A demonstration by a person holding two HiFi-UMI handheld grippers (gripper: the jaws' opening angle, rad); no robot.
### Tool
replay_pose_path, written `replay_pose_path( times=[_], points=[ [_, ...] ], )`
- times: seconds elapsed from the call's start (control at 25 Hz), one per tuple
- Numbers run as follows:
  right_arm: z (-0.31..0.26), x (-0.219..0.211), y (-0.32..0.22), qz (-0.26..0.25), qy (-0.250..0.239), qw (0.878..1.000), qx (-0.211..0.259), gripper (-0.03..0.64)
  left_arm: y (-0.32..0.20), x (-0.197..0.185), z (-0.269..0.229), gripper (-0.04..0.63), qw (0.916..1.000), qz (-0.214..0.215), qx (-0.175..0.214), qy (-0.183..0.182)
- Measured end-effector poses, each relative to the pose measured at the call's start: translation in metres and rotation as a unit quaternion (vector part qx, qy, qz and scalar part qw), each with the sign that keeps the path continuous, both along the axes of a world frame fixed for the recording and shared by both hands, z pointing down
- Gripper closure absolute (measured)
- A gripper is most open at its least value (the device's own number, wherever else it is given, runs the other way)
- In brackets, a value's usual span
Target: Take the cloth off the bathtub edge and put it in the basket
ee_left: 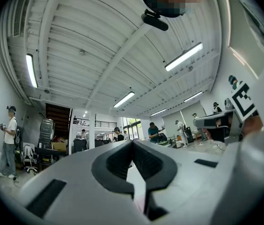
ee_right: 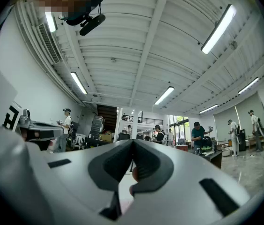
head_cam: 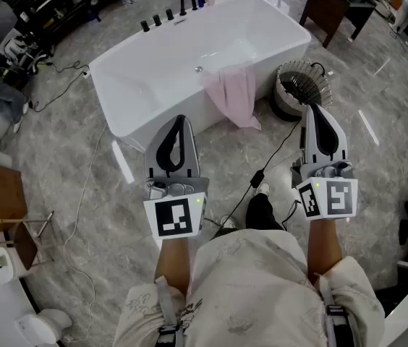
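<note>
The tub (head_cam: 153, 67) is gleaming smooth, glossy white. The cloth (head_cam: 234, 96) is looking like soft, matt pink fabric. The basket (head_cam: 302, 85) is showing thin metal wire. The floor (head_cam: 226, 157) is shining like polished grey stone. The left gripper (head_cam: 181, 121) and the right gripper (head_cam: 312, 108) are showing matt grey plastic shells with black, rubbery-looking pads (ee_left: 118, 161).

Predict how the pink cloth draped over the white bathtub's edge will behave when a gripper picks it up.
The pink cloth hangs in soft folds over the white bathtub rim, so it is probably floppy and would sag from a pinch. It looks thin, so likely light. Most of it hangs down the outer wall, so it may trail and swing.
</note>
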State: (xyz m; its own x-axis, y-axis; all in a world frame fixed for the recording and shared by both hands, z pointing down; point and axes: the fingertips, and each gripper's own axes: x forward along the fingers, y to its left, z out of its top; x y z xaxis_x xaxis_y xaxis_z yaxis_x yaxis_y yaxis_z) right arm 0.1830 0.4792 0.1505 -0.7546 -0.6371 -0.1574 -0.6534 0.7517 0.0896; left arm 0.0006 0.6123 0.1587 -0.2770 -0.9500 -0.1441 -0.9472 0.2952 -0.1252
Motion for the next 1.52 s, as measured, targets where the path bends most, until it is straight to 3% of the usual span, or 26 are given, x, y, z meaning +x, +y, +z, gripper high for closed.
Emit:
replay_pose_path(
  times=[0.24, 0.56, 0.8, 0.92, 1.24, 1.52],
  points=[
    [0.006, 0.004, 0.002, -0.001, 0.005, 1.000, 0.007, 0.627, -0.001, 0.009, 0.000, 0.595, 0.9999, 0.005, 0.014, 0.002],
    [0.015, 0.020, -0.013, 0.000, 0.000, 1.000, -0.008, 0.629, -0.022, 0.029, 0.007, 0.595, 0.9998, 0.015, -0.004, 0.008],
    [0.021, 0.038, -0.037, -0.009, -0.065, 0.997, -0.035, 0.629, -0.053, 0.045, 0.022, 0.595, 0.9993, 0.024, -0.027, 0.011],
    [0.026, 0.037, -0.051, -0.026, -0.066, 0.997, -0.043, 0.629, -0.071, 0.051, 0.026, 0.595, 0.9989, 0.027, -0.037, 0.012],
    [0.049, 0.031, -0.117, -0.027, -0.025, 0.998, -0.046, 0.629, -0.139, 0.060, 0.036, 0.595, 0.9985, 0.022, -0.046, 0.021],
    [0.058, 0.035, -0.194, -0.028, -0.021, 0.998, -0.042, 0.627, -0.222, 0.075, 0.043, 0.595, 0.9984, 0.019, -0.049, 0.020]
  ],
)
